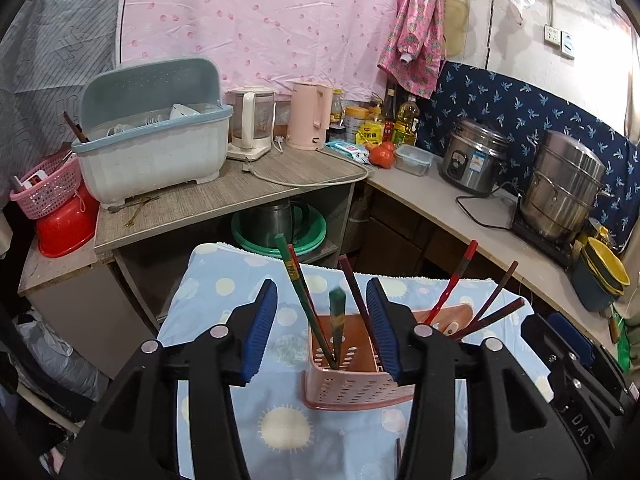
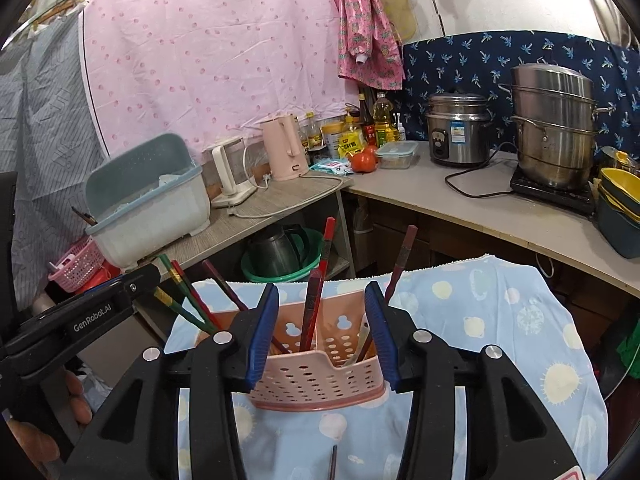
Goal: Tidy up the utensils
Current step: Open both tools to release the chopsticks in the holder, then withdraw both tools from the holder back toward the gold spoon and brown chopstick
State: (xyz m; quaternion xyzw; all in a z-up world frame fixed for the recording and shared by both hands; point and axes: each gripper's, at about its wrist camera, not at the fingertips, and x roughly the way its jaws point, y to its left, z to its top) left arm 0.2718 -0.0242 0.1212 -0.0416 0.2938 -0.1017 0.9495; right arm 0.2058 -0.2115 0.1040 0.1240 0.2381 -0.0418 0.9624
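Note:
A pink perforated utensil holder [image 1: 352, 376] stands on a blue patterned cloth [image 1: 224, 312]; it also shows in the right wrist view [image 2: 316, 376]. Several chopsticks stand in it: green-and-red ones [image 1: 304, 300] in its left compartment, dark red ones [image 1: 480, 304] in its right; in the right wrist view red ones [image 2: 320, 280] stand in the middle. My left gripper [image 1: 322, 320] is open, empty, around the left compartment. My right gripper [image 2: 322, 320] is open, empty, around the holder's right part. One dark chopstick [image 2: 333, 462] lies on the cloth near me.
A blue dish drainer [image 1: 156, 148], kettles [image 1: 308, 116], bottles and a tomato [image 1: 382, 156] are on the far counter [image 1: 240, 192]. A rice cooker [image 1: 472, 160] and steel steamer pot [image 1: 568, 184] stand at right. A pink basket [image 1: 44, 188] is at left.

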